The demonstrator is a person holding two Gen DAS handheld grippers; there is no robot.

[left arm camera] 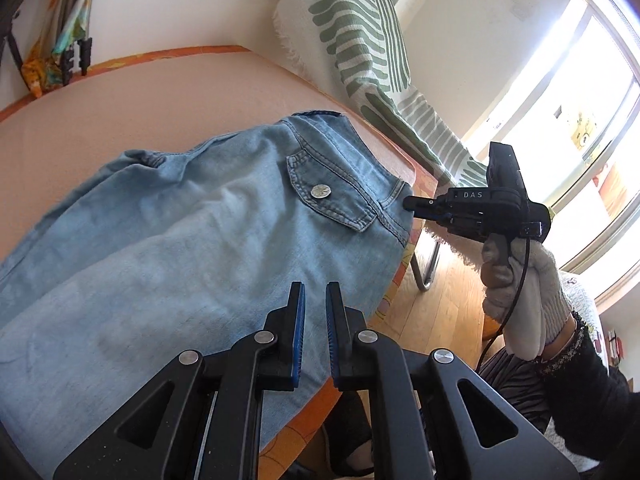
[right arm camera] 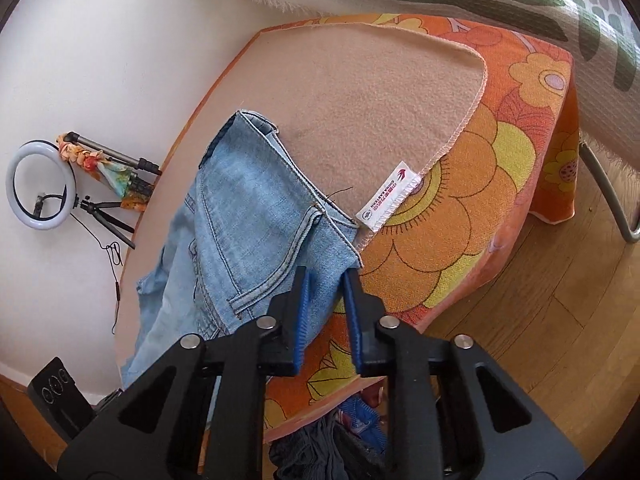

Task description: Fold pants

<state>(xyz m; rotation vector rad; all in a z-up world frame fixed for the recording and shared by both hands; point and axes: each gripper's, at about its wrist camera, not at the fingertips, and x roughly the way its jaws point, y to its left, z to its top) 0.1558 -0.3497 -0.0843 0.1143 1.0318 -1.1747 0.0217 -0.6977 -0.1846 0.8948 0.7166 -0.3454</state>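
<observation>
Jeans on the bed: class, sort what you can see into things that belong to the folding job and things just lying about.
Belong to the job:
jeans
left claw
right claw, closed on the waistband corner
peach blanket

Just lying about:
ring light
green-patterned throw
tripod

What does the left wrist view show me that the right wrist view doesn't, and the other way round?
Only the left wrist view: the right gripper seen side-on with its fingers at the waistband corner of the jeans, the gloved hand holding it, the buttoned pocket and the window. Only the right wrist view: the ring light on its tripod and a white label at the blanket's corner. Both: the jeans lying on the peach blanket, and the green-striped throw.
</observation>
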